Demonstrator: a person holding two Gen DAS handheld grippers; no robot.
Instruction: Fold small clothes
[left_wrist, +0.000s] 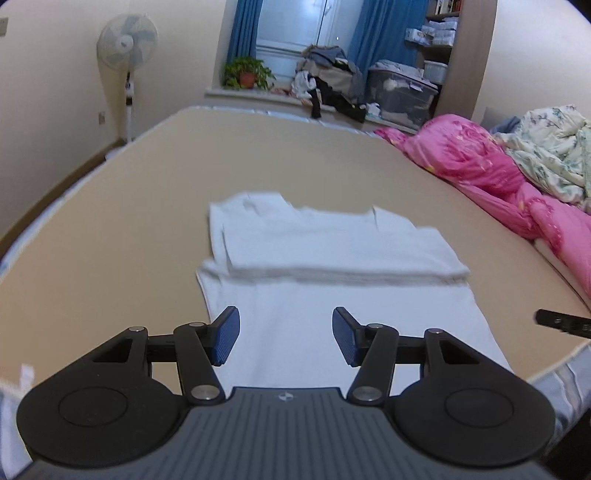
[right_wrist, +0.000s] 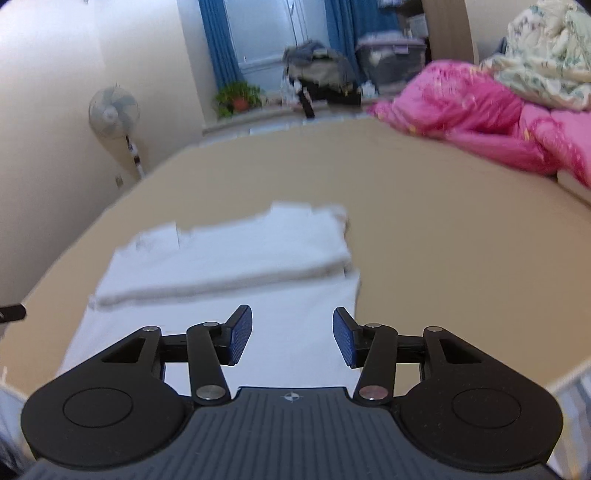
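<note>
On the tan bed surface (left_wrist: 155, 177), as seen from the left wrist camera, a white T-shirt (left_wrist: 325, 258) lies flat, with its upper portion folded down over the body to form a thick doubled band whose fold edge runs straight across the garment. The lower, single-layer portion extends toward the camera. The left gripper (left_wrist: 286, 341) is above this lower portion with its blue pads (left_wrist: 227, 339) standing apart and nothing between them. A black part of the other tool (left_wrist: 563, 323) enters at the right edge. A pink quilt (left_wrist: 480, 162) and a floral duvet (left_wrist: 550, 147) lie bunched along the right side; a pedestal fan (left_wrist: 125, 48) stands by the wall at the left, and a potted plant (left_wrist: 246, 72) sits on the windowsill. From the right wrist camera, the same T-shirt (right_wrist: 236, 258) appears blurred, the folded band lying at a slant across it, its right edge near the middle of the bed surface (right_wrist: 443, 221). The right gripper (right_wrist: 292, 339) is over the garment's near right corner, jaws apart and empty, with no pad (right_wrist: 343, 341) pressing on the fabric.
</note>
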